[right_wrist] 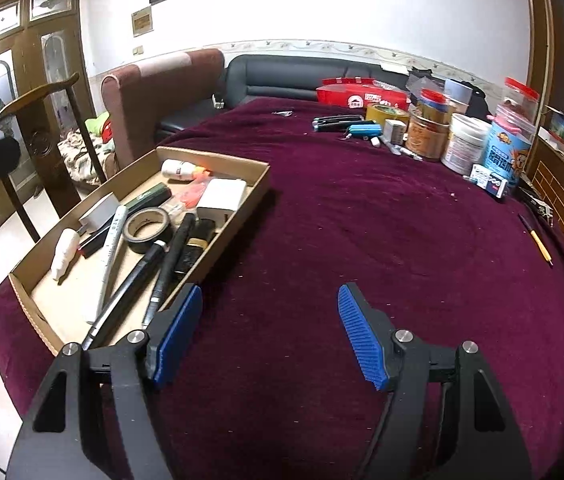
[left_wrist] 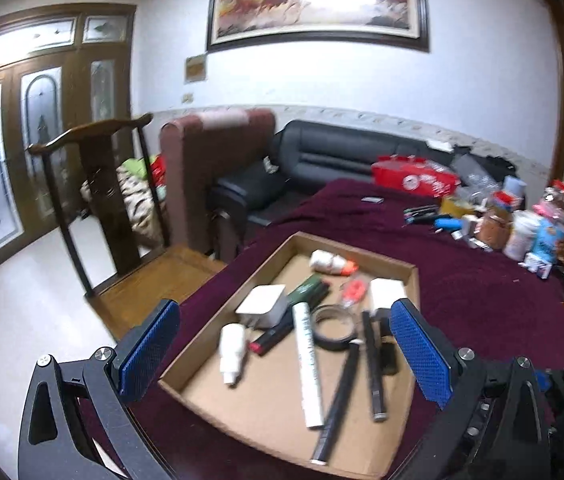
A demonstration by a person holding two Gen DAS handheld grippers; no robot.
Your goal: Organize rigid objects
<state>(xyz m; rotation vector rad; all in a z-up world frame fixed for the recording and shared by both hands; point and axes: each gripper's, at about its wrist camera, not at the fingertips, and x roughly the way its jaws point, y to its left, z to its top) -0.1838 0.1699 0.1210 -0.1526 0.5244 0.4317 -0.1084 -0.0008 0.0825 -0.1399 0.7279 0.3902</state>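
Observation:
A shallow cardboard tray [left_wrist: 413, 280] [right_wrist: 257, 188] lies on the maroon tablecloth and holds several objects: a white tube [left_wrist: 309, 364], a black tape roll [left_wrist: 332, 330] [right_wrist: 147, 230], black pens [left_wrist: 340, 396], white boxes [left_wrist: 261, 305] and a small white bottle [left_wrist: 231, 350]. My left gripper [left_wrist: 286, 340] is open and empty, hovering over the tray's near part. My right gripper [right_wrist: 269, 332] is open and empty over bare cloth just right of the tray. Loose items lie at the far side: a blue stapler-like tool [right_wrist: 364, 129], dark pens [right_wrist: 336, 122] and a yellow pencil [right_wrist: 540, 246].
Jars, tins, a tape roll and a red box [right_wrist: 362, 98] crowd the table's far right corner. A wooden chair [left_wrist: 93, 200] and a maroon armchair [left_wrist: 209, 168] stand left of the table, a black sofa [left_wrist: 342, 152] behind it. A wooden ledge [right_wrist: 562, 208] borders the right edge.

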